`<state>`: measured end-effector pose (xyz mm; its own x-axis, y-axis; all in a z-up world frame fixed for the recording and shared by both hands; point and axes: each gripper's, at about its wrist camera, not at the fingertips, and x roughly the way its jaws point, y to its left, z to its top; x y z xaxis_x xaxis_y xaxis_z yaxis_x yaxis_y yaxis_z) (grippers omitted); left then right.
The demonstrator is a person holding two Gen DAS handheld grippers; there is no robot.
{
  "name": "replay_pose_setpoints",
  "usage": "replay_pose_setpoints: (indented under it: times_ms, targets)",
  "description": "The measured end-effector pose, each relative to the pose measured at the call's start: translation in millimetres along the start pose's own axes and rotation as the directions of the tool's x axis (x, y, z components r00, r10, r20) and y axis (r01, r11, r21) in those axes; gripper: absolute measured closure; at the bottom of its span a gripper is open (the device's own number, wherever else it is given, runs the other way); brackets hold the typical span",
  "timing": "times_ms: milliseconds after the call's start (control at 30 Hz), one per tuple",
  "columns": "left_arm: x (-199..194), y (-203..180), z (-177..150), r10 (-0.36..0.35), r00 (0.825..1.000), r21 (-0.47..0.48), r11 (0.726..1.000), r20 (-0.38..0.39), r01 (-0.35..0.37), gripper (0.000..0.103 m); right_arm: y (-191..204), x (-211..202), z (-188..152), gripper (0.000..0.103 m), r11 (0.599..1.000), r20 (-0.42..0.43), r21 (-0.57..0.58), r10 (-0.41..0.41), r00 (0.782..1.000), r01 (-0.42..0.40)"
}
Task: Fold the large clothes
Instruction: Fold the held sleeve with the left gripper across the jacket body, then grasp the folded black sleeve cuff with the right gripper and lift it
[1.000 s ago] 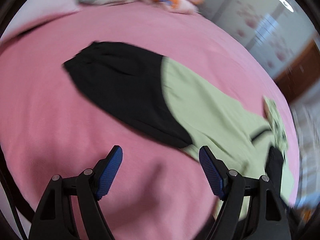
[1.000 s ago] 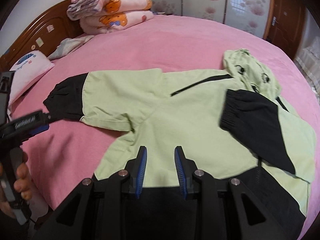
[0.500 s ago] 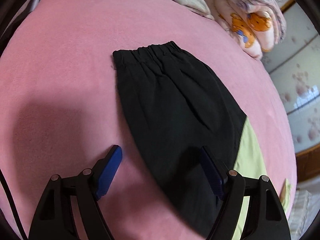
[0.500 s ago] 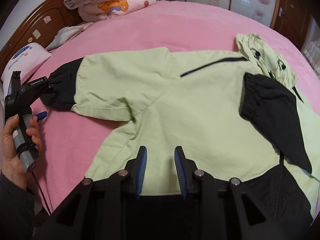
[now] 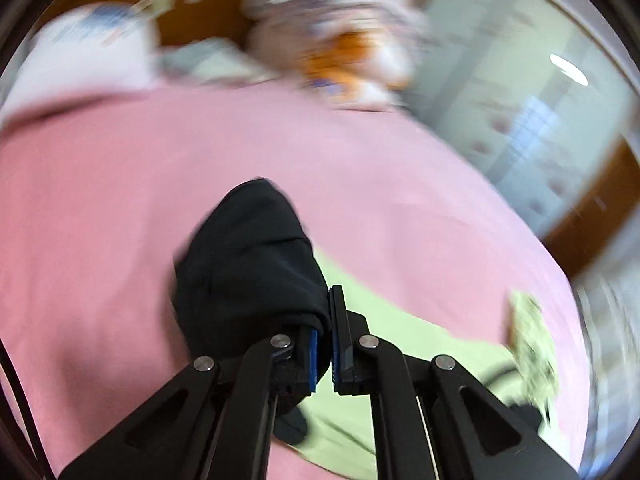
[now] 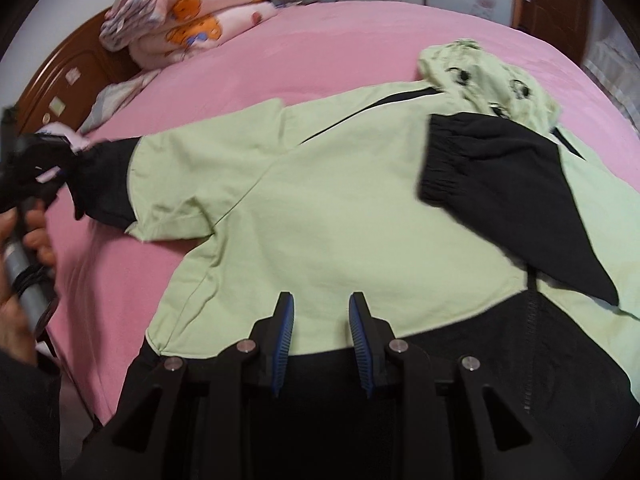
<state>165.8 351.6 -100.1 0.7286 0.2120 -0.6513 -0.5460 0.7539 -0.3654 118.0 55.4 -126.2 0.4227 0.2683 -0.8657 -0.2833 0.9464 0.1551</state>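
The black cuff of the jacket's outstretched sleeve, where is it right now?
The black cuff is pinched in the left gripper, whose jaws have just closed on it; in the right wrist view it sits far left over the pink bedspread.

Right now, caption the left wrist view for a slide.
Left gripper shut on the jacket's black cuff, lifting it above the pink bed.

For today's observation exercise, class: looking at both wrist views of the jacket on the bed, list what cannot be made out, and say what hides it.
- Left wrist view: the black cuff bunches over the left tool, hiding where the pads bite.
- Left wrist view: the folded blankets and hood are smeared by motion blur.
- Right wrist view: the jacket's hem is hidden by the right tool and the frame's lower edge.
- Right wrist view: the left tool is blurred at the frame's left edge.
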Motion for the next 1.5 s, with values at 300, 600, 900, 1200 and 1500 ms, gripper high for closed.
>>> replay_pose_setpoints:
  times_ms: [300, 600, 900, 1200, 1500]
  targets:
    - [3.5, -150.8, -143.1, -0.187, 0.919, 0.332, 0.892, -0.348, 0.307, 0.099, -72.7, -31.0, -10.6, 0.075, 0.987, 0.049, 0.151, -0.06, 0.997, 0.052]
    - [31.6, -160.1, -214.3, -0.072, 0.854, 0.416, 0.851, -0.515, 0.322, 0.029, -122.7, -32.5, -39.5, 0.074, 0.971, -0.001, 0.229, -0.07, 0.998, 0.069]
    - [-25.3, -119.5, -156.1, -0.084, 0.883, 0.395, 0.872, -0.462, 0.289, 0.024, -96.9, -35.6, -22.2, 0.074, 0.986, 0.049, 0.166, 0.007, 0.999, -0.015]
    - [-26.6, -23.4, -121.4, 0.13, 0.899, 0.308, 0.952, -0.418, 0.006, 0.024, 20.4, -32.0, 13.2, 0.048, 0.977, 0.132, -0.188, 0.124, 0.983, -0.098]
    - [-11.8, 23.5, -125.5, 0.143, 0.868, 0.222, 0.974, -0.475, -0.038, 0.024, 98.1, 56.2, 10.3, 0.048, 0.84, 0.053, -0.535, -0.077, 0.996, 0.094]
